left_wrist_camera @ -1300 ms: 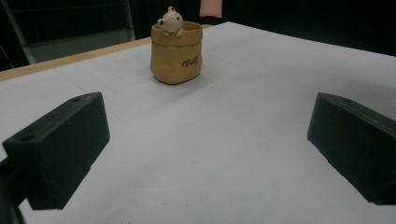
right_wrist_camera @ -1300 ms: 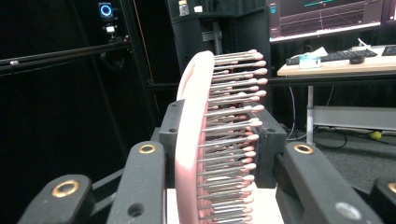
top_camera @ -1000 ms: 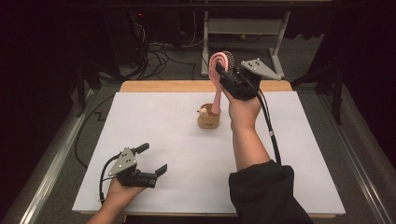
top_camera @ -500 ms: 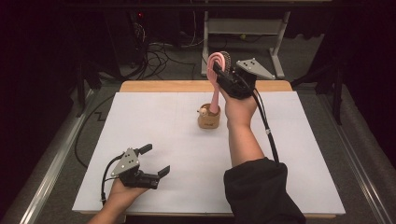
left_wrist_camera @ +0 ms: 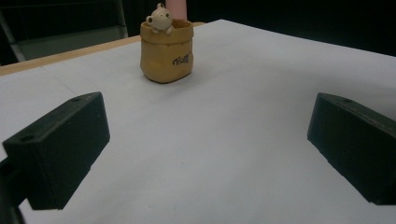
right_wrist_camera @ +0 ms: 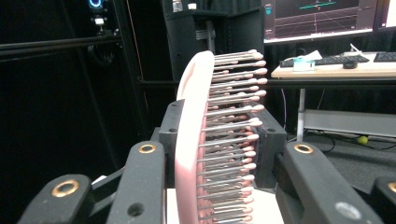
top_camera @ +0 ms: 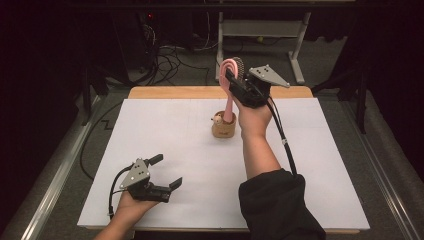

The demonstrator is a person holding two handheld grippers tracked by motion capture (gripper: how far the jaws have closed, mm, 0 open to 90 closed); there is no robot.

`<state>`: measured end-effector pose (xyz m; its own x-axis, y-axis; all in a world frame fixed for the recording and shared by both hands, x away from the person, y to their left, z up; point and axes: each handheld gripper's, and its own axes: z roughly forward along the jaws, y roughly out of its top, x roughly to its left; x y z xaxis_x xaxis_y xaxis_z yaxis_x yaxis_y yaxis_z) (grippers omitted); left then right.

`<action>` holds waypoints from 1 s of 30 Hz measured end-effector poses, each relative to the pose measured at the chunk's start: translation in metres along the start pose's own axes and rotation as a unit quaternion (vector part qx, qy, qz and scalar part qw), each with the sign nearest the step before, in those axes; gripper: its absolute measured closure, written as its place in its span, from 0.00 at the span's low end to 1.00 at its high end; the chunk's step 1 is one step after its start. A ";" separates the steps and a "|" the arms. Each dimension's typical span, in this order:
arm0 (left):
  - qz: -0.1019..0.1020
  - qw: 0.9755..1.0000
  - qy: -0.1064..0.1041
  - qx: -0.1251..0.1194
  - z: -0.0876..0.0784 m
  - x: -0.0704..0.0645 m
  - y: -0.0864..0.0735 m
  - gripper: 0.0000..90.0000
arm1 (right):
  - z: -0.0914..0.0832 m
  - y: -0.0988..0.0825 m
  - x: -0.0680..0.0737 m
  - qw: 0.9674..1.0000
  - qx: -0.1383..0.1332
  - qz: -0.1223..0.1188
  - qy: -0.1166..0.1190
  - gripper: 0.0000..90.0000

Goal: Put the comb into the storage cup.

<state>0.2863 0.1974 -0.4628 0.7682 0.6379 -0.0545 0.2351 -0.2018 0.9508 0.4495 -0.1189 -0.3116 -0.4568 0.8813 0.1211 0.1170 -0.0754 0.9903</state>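
Observation:
A pink hairbrush stands upright, bristles facing away from me, with my right gripper shut on its head. Its handle runs down into a small tan pot with a bear figure on its rim. In the right gripper view the brush's pink back and rows of pins sit between the two jaws of the right gripper. My left gripper rests open at the near left of the white table. In the left gripper view the left gripper points at the pot, well short of it.
The table's far edge is a wooden strip. Metal rails run along both sides. Cables and a stand's feet lie on the floor beyond. A desk with a keyboard and monitors is behind the brush.
The right hand and the brush have shifted slightly to the left over the pot. The left gripper has edged a little to the right, still open.

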 end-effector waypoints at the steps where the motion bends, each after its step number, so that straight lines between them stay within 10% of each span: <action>1: 0.001 1.000 0.000 0.000 0.000 0.000 0.000 0.00 | 0.001 -0.001 0.000 1.000 0.001 -0.004 -0.004 0.73; 30: -0.001 1.000 0.006 -0.004 -0.002 0.003 0.000 0.00 | 0.019 -0.024 0.001 1.000 0.019 -0.017 -0.011 0.73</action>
<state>0.2871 0.2005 -0.4621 0.7607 0.6471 -0.0518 0.2312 -0.1954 0.9531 0.4631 -0.1073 -0.3361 -0.4414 0.8932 0.0860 0.1349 -0.0288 0.9904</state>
